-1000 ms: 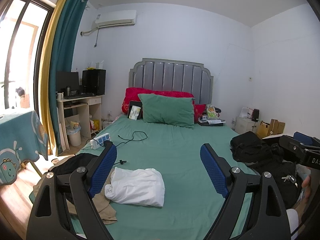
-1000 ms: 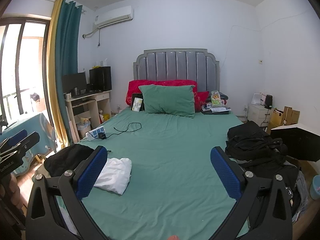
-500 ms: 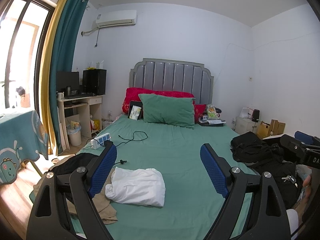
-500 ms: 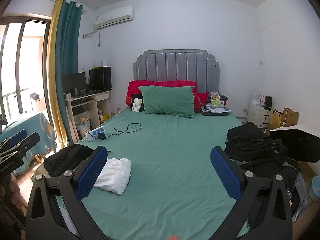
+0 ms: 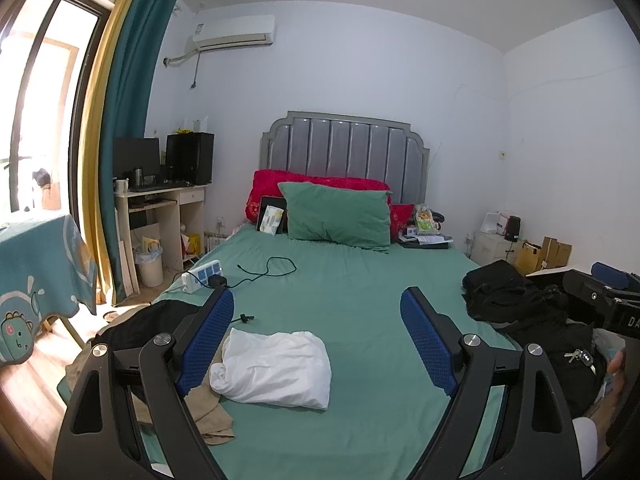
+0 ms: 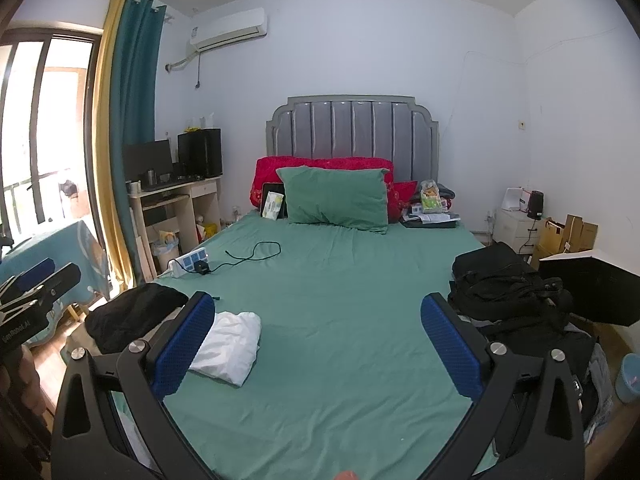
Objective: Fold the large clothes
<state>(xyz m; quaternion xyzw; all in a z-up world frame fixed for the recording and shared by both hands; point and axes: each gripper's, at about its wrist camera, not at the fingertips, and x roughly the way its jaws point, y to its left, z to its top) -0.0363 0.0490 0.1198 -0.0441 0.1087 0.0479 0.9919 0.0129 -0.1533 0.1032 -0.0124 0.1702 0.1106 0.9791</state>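
Observation:
A folded white garment (image 5: 276,364) (image 6: 230,346) lies on the green bed sheet (image 5: 360,300) (image 6: 340,300) near the foot of the bed, left side. Beside it at the bed's left corner are a black garment (image 5: 148,324) (image 6: 132,314) and a tan one (image 5: 212,416). A heap of black clothes and bags (image 5: 516,304) (image 6: 504,288) sits at the right edge. My left gripper (image 5: 320,344) hovers open above the white garment, holding nothing. My right gripper (image 6: 318,344) is open too, empty, over the bare sheet. Each gripper shows at the edge of the other's view.
A green pillow (image 5: 338,216) and red pillows lean on the grey headboard (image 6: 352,128). A power strip (image 5: 202,276) with a black cable (image 6: 256,254) lies on the bed's left side. A desk (image 5: 168,216) stands left, boxes (image 6: 572,234) right, a blue bin (image 6: 628,376) lower right.
Almost nothing has moved; the left wrist view has crept slightly, and both grippers stay open and empty.

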